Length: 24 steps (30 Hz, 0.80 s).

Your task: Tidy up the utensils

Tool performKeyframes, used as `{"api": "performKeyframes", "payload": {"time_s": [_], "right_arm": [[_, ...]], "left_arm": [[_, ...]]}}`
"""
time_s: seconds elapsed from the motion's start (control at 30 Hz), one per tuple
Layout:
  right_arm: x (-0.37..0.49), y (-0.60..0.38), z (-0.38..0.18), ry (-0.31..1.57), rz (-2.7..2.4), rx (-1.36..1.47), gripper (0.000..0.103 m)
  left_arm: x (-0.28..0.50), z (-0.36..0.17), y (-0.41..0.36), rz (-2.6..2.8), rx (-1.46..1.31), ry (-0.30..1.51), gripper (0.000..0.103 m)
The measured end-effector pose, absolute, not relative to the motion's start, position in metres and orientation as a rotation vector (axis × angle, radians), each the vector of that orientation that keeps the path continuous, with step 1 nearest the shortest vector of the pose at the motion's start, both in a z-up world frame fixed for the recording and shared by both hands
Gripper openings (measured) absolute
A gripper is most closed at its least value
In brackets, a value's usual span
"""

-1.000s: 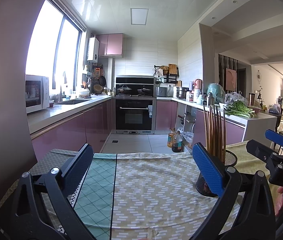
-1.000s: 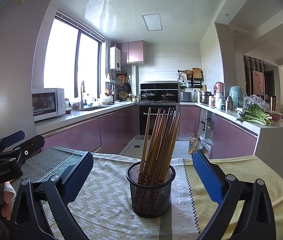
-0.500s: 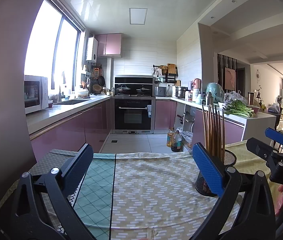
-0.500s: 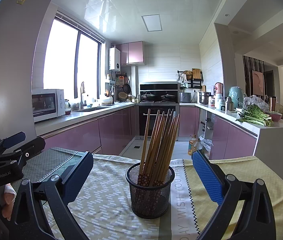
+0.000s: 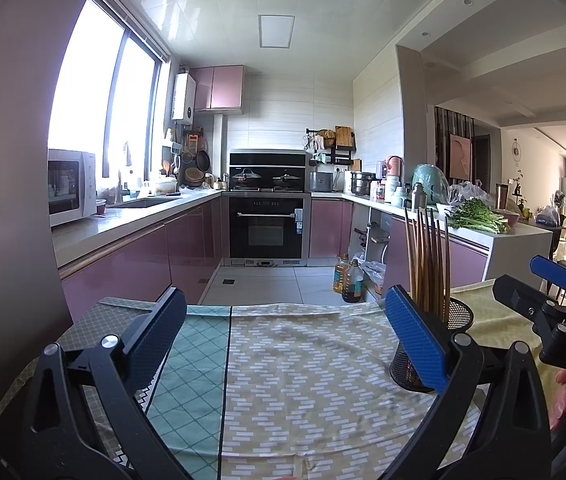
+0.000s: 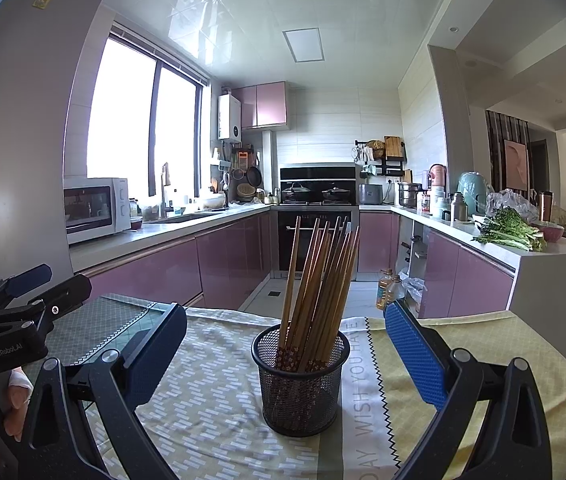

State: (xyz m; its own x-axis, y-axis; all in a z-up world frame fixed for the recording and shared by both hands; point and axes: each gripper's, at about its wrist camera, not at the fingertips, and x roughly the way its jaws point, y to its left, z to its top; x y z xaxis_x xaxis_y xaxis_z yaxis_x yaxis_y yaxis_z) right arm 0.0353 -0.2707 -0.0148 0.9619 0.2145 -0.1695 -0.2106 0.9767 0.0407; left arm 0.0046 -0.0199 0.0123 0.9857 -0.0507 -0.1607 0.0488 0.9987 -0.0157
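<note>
With both grippers' fingers held wide apart and empty, the right gripper (image 6: 283,360) was lined up on the mesh holder (image 6: 301,384) at 12 o'clock, and the chopsticks (image 6: 319,276) were judged best pinched singly near their tips, the left gripper (image 5: 283,344) kept clear.

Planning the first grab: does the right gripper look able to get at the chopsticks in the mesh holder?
Probably yes. The right gripper is open, the mesh holder stands between its jaws, and nothing blocks the chopsticks.

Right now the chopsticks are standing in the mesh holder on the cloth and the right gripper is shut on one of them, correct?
Not quite. The chopsticks do stand in the mesh holder on the cloth, but the right gripper is open and holds nothing; its jaws stand wide on either side of the holder. The right wrist view shows it.
</note>
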Motion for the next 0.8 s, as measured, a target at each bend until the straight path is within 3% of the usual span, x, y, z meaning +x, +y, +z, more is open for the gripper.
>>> {"api": "performKeyframes", "payload": {"time_s": [0.8], "right_arm": [[0.0342,-0.2731,-0.0175,0.175,0.217,0.029,0.096]], "left_arm": [[0.0069,0.0074,-0.0215,-0.053,-0.015,0.171,0.098]]}}
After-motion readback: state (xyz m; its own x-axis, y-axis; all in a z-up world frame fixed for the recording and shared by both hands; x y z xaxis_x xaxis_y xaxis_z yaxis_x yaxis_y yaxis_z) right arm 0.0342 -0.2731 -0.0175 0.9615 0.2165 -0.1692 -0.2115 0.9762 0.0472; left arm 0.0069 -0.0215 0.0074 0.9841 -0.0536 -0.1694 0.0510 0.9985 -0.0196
